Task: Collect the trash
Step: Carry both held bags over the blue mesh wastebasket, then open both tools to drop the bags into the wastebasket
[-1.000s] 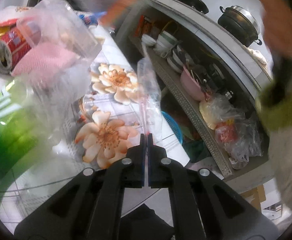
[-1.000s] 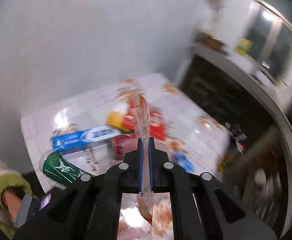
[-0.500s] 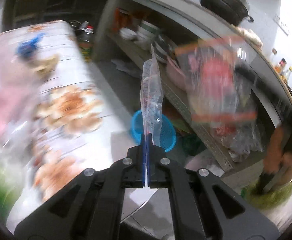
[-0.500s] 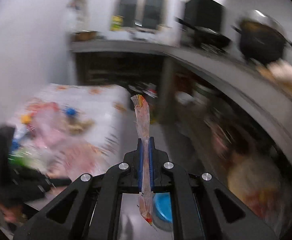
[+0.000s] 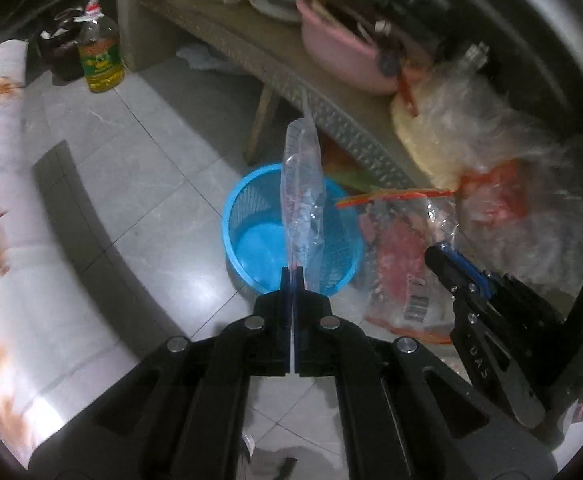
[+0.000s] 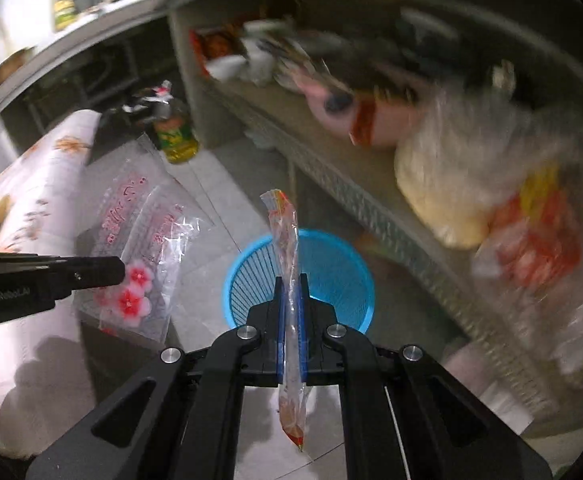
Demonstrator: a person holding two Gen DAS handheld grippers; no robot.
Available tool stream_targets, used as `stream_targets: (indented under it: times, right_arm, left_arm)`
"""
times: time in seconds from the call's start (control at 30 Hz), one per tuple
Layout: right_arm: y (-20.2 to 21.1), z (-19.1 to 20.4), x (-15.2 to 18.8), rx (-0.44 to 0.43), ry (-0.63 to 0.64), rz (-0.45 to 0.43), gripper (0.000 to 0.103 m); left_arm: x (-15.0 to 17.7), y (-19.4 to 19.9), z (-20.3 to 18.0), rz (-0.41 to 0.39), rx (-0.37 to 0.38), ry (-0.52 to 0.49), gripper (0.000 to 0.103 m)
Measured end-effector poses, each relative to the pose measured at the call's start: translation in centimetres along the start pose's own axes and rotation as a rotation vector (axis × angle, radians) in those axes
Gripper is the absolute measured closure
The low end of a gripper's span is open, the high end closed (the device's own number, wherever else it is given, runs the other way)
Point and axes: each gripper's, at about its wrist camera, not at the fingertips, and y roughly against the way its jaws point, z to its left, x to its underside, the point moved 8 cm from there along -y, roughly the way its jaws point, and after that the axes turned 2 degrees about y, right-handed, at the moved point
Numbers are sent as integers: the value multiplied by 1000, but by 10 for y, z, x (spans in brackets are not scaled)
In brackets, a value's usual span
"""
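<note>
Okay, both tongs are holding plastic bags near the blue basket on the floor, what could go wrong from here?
1. The left tongs pinch only the edge of the clear flower-print bag; light film could drift and land outside the blue basket.
2. The right tongs grip the orange-trimmed wrapper mid-length, so it might cling to the pads on release.
3. Both tongs crowd one small basket and could bump each other.
</note>
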Motion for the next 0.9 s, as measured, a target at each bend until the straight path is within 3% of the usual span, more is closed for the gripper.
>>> stream_targets:
  times: [0.17,0.2,0.23,0.27,0.3,0.37,0.47,0.7,0.9]
  right_arm:
    - [-43,-22,-10,-1,-107,-3,96]
    - [-53,-28,-14,3,-134,-11,96]
    - [-62,-31,-16,-1,-154,-13,86]
    - [-77,-36,-16,-2,-181,0,61]
    - [-85,-41,-15,20,-200,15,51]
    - [-97,-49,-8,62,-230,42,49]
    - [-92,-49,7,56,-260,42,49]
    - [-61,-40,36,33,-279,55,47]
    - [-17,-19,35,-32,-260,38,38]
  left_arm:
    - [-27,-41,-4,28,-6,-26,103]
    - [-31,-48,-4,40,-10,-41,92]
    - [-35,-60,-2,64,-23,-56,69]
    - [-38,-69,3,77,-50,-52,58]
    - [-41,-74,9,77,-75,-39,52]
    - [-45,-78,20,73,-84,7,52]
    - [-42,-70,28,79,-48,52,50]
    - [-42,-25,30,-22,-53,28,38]
    - [-28,28,27,-83,-32,10,31]
